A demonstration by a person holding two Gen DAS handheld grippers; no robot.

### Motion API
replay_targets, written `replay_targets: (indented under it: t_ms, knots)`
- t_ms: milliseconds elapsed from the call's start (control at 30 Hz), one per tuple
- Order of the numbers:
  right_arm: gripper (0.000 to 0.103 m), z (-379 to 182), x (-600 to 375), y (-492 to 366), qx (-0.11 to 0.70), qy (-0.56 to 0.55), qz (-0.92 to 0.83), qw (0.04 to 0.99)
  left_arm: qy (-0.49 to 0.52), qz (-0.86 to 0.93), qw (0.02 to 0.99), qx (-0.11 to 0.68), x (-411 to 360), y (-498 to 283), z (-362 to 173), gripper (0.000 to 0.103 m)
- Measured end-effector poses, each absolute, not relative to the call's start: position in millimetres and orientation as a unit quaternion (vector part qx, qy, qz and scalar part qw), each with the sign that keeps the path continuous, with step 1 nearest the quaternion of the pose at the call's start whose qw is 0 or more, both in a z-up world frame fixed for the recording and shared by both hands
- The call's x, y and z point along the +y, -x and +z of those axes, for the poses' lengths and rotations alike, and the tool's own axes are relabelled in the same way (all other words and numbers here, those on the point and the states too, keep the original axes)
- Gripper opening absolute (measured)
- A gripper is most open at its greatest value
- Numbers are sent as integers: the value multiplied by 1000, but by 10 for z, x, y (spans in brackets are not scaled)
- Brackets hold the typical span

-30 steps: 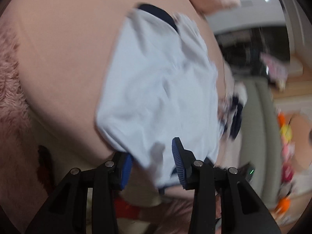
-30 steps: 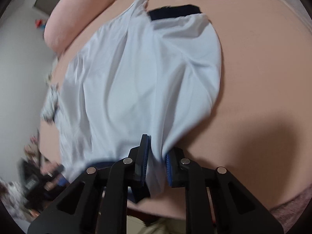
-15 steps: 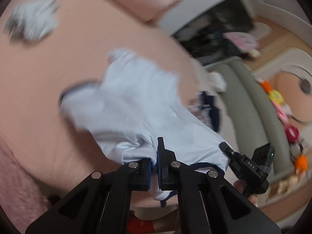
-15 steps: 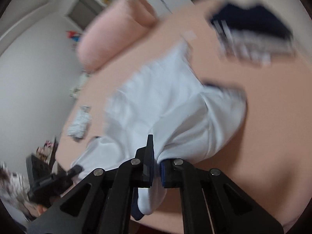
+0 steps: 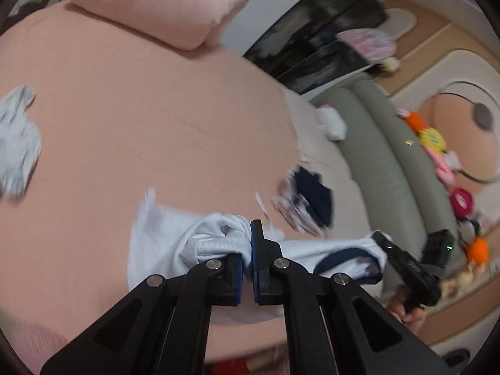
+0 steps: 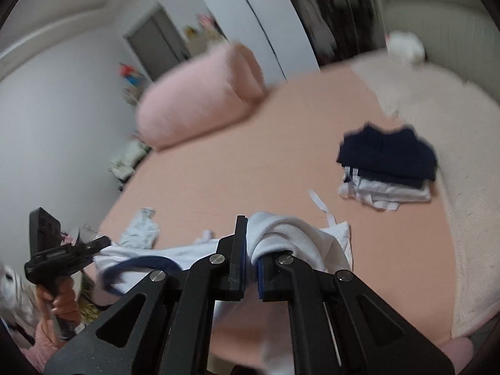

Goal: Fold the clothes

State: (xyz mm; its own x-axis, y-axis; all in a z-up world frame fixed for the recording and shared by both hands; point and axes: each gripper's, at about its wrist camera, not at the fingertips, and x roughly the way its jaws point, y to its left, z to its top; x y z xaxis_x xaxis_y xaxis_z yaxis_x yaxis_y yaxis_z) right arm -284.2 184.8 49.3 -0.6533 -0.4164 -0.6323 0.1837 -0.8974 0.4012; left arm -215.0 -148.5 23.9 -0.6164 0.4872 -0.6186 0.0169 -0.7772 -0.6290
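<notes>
the left gripper (image 5: 247, 250) has its jaws pressed together on a bunched fold of the white garment (image 5: 162, 243), the cloth squeezed between the blue pads (image 5: 253, 265) and spilling over the top of them. the right gripper (image 6: 250, 250) is likewise clamped on the same white garment (image 6: 290, 237), a rounded wad of fabric draped over its right finger. the garment hangs stretched between the two tools near the front edge of the pink bed (image 5: 125, 109), with its dark blue trim (image 5: 340, 254) drooping in the span; whether the middle touches the sheet is hard to tell through the blur. in the left wrist view the right gripper (image 5: 379, 239) appears at the right, held by a hand (image 5: 409, 312); in the right wrist view the left gripper (image 6: 104, 242) appears at the left, held by a hand (image 6: 59, 303). farther back on the bed sits a stack of folded clothes (image 6: 387, 168), navy on top and white beneath, well apart from the held garment. a crumpled white piece (image 5: 17, 143) lies at the left side of the sheet, and a pink pillow (image 5: 156, 3) rests at the far end
</notes>
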Motion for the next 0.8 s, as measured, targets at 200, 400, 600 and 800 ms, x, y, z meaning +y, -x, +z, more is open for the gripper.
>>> replay_targets:
  t_ms: [200, 400, 600, 800]
  knots:
    - [3, 1858, 1791, 3474, -141, -275, -934, 178, 264, 915, 182, -244, -1587, 2529, 2153, 4]
    - [4, 2216, 1755, 3184, -123, -229, -949, 180, 232, 934, 183, -202, -1567, 2141, 2686, 5]
    - [4, 842, 1668, 2998, -118, -336, -923, 147, 344, 893, 162, -240, -1526, 1937, 1259, 5]
    - [4, -533, 1581, 2813, -112, -439, -885, 112, 516, 802, 96, -287, -1515, 2014, -1034, 5]
